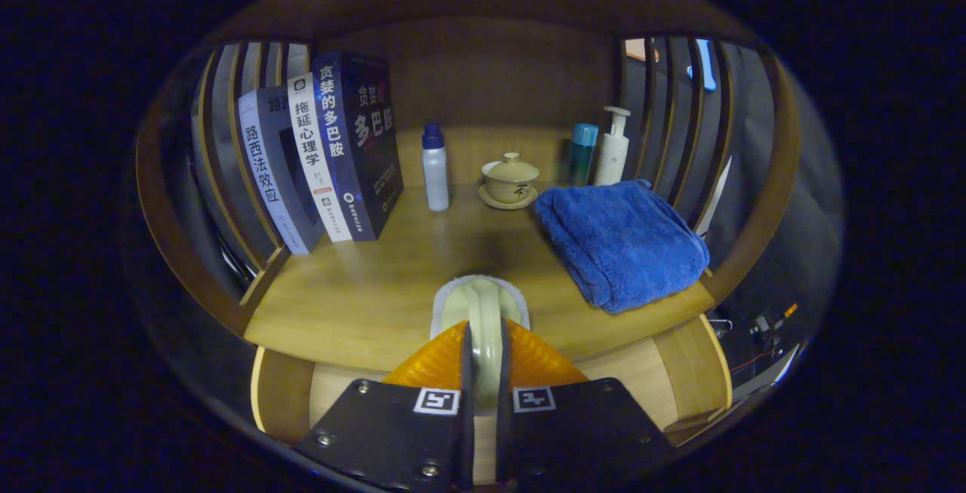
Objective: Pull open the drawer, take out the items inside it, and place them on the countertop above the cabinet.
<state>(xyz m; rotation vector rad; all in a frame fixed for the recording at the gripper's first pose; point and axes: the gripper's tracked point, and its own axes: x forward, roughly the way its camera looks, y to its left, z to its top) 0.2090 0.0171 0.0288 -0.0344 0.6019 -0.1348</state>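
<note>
Gripper [483, 357] jaws pinch a pale brush handle [483, 327], its head resting on the counter [362, 289]. Folded blue towel [622, 244] lies just right.

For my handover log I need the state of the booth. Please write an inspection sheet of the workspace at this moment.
Surface: wooden countertop, lit, with slatted wooden sides.
Job's things: pale green brush-like item with white fuzzy rim, held over the countertop's front edge; open wooden drawer below it.
Clutter: three upright books; white bottle with blue cap; beige lidded tea bowl on saucer; teal bottle; white pump bottle; folded blue towel.
Grippers: hand-held gripper, fingers pressed on the item's handle.
Cables: thin wires beyond the cabinet, beside the towel's end.
Surroundings: dark; detail cannot be told.
</note>
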